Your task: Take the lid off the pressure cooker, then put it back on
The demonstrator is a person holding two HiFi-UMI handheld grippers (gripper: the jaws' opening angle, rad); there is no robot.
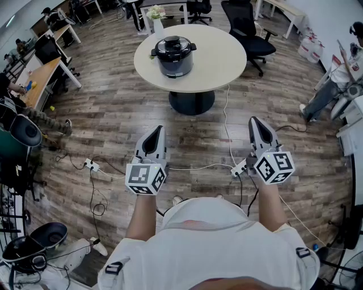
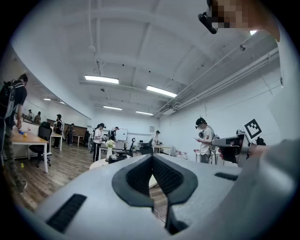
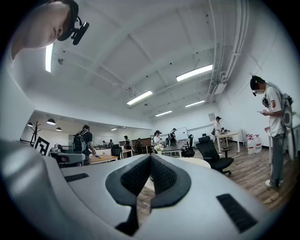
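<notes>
Nearest the camera, the person's 2 forearms reach forward and hold both tools level above the wood floor [image 1: 113, 113]. The left gripper [image 1: 157, 129] has its fingers [image 2: 138, 177] pressed together, pad against pad, with nothing between them. The right gripper [image 1: 253, 120] is the same: its fingers [image 3: 164, 176] meet along their length and pinch nothing. Each carries its marker cube at the near end, the left one [image 1: 144, 178] and the right one [image 1: 274, 167] both facing up.

Under and just ahead of the grippers, a white cable [image 1: 195, 167] runs across the floor to a power strip [image 1: 239, 168] beside the right gripper; a second power strip [image 1: 91, 165] lies off to the left.

Well beyond both grippers stands a round, pale bench [image 1: 221, 62] on a dark pedestal. The black pressure cooker [image 1: 174, 59] sits on it, left of the middle, with its lid [image 1: 174, 44] in place on top. Neither gripper is near it.

Behind the bench are a vase of flowers [image 1: 156, 16] and a black office chair [image 1: 244, 25].
</notes>
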